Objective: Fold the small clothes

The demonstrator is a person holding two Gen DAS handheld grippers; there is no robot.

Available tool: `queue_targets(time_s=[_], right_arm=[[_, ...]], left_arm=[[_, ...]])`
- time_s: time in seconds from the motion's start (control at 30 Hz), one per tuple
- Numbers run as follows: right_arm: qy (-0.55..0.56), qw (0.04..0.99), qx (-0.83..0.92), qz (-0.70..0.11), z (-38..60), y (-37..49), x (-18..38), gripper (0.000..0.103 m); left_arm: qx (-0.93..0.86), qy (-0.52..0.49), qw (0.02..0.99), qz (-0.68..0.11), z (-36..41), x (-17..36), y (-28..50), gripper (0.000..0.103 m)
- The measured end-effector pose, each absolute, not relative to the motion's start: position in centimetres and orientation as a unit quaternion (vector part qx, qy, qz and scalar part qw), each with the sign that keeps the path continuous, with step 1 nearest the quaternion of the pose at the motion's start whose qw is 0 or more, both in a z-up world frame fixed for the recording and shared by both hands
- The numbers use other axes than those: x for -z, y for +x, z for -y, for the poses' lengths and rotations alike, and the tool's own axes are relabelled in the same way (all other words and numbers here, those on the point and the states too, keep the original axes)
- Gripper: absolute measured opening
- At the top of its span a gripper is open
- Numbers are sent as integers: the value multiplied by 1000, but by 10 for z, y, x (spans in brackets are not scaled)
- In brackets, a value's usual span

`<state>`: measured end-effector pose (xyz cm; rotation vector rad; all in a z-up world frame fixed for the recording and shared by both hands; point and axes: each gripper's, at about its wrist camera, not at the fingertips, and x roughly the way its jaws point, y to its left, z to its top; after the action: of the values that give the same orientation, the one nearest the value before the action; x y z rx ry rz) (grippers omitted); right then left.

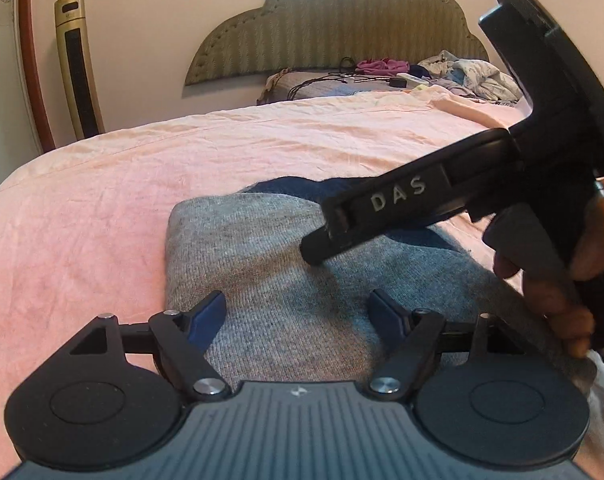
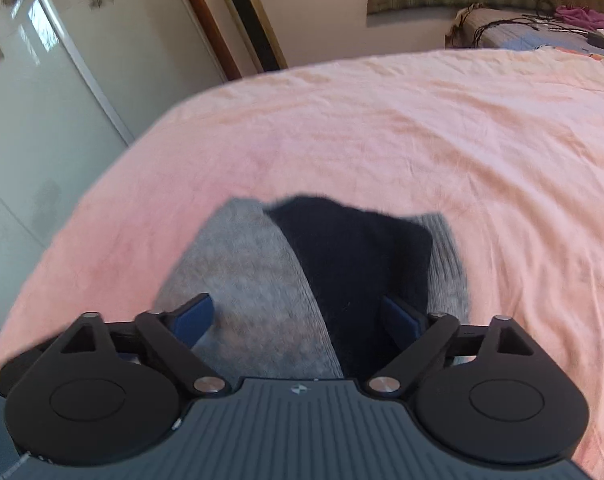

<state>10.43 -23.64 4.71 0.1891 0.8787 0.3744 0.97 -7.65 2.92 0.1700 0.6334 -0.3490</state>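
A small grey knit garment with a dark navy part (image 1: 261, 264) lies folded on the pink bedsheet (image 1: 121, 184). My left gripper (image 1: 297, 312) is open just above its near edge, holding nothing. My right gripper (image 1: 318, 248) reaches in from the right in the left wrist view, its tip over the grey knit. In the right wrist view the right gripper (image 2: 297, 316) is open and empty above the garment (image 2: 245, 280), whose navy part (image 2: 354, 248) lies between grey areas.
The pink sheet (image 2: 382, 132) spreads wide around the garment. A pile of clothes (image 1: 474, 76) and cables lie at the bed's head by the padded headboard (image 1: 342, 28). A tower fan (image 1: 77, 68) and a glass wardrobe door (image 2: 41, 92) stand to the left.
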Motion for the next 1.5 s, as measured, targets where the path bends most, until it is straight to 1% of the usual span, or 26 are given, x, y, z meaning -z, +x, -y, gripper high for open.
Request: queue_targets(time_s=[0.07, 0.17, 0.23, 0.3, 0.33, 0.4, 0.5, 0.57, 0.63, 0.67, 0.7, 0.77, 0.87, 0.9, 0.93, 0.97, 1.07, 1.17, 1.23, 1.27, 1.3, 1.33, 1.4, 1.43, 1.47, 1.5], right_arm=[[130, 879, -188, -419, 250, 110, -46, 91], [132, 875, -171, -433, 250, 109, -58, 79], [138, 880, -182, -417, 253, 97, -66, 80], [145, 880, -199, -407, 254, 88, -63, 83], [128, 876, -201, -420, 252, 88, -53, 83], [80, 886, -210, -406, 248, 83, -49, 82], [131, 878, -203, -413, 263, 87, -66, 78], [156, 884, -205, -390, 276, 88, -76, 78], [158, 886, -189, -393, 284, 96, -76, 79], [160, 883, -184, -401, 287, 102, -72, 75], [163, 879, -184, -408, 290, 107, -68, 66], [169, 871, -174, -426, 292, 119, -60, 59], [180, 865, -162, -439, 292, 134, -50, 59], [183, 864, -163, -440, 290, 138, -46, 56], [185, 863, -173, -437, 289, 139, -45, 48], [189, 856, -182, -445, 288, 142, -45, 15], [162, 870, -178, -431, 295, 140, -58, 8], [165, 862, -160, -451, 306, 141, -38, 7], [167, 868, -164, -439, 303, 131, -41, 8], [179, 868, -165, -434, 305, 128, -44, 13], [194, 867, -165, -428, 307, 124, -50, 20], [202, 869, -159, -423, 309, 119, -55, 24], [226, 860, -183, -419, 311, 106, -61, 56], [230, 852, -204, -424, 308, 99, -61, 61], [220, 847, -213, -435, 303, 93, -59, 63], [203, 847, -213, -443, 298, 88, -56, 60]], left_arm=[[172, 83, 931, -311, 75, -30, 10, 79], [168, 76, 931, -314, 72, -34, 9, 79], [165, 62, 934, -312, 67, -38, 5, 79], [167, 57, 934, -311, 63, -39, 0, 79], [165, 59, 935, -308, 60, -39, -4, 79], [160, 61, 940, -296, 53, -43, -15, 79], [161, 73, 943, -281, 44, -48, -35, 79], [161, 89, 945, -269, 41, -50, -49, 79], [162, 97, 945, -267, 38, -48, -60, 79], [163, 98, 944, -270, 37, -46, -65, 79], [168, 98, 942, -273, 35, -43, -70, 79], [179, 102, 937, -282, 33, -35, -78, 79], [184, 116, 929, -301, 36, -19, -84, 79], [179, 111, 929, -305, 36, -15, -82, 80], [180, 100, 928, -310, 34, -15, -80, 80], [179, 91, 927, -317, 33, -16, -77, 81], [186, 77, 925, -324, 31, -14, -72, 81], [193, 65, 924, -325, 29, -13, -70, 81], [194, 64, 923, -325, 28, -14, -70, 81], [194, 66, 923, -325, 28, -14, -70, 81], [195, 68, 923, -324, 28, -15, -71, 81], [197, 69, 923, -323, 28, -16, -72, 81], [201, 71, 923, -321, 29, -17, -74, 80], [200, 72, 923, -320, 29, -16, -73, 80], [200, 73, 923, -321, 29, -15, -72, 80], [200, 72, 922, -322, 30, -14, -71, 81]])
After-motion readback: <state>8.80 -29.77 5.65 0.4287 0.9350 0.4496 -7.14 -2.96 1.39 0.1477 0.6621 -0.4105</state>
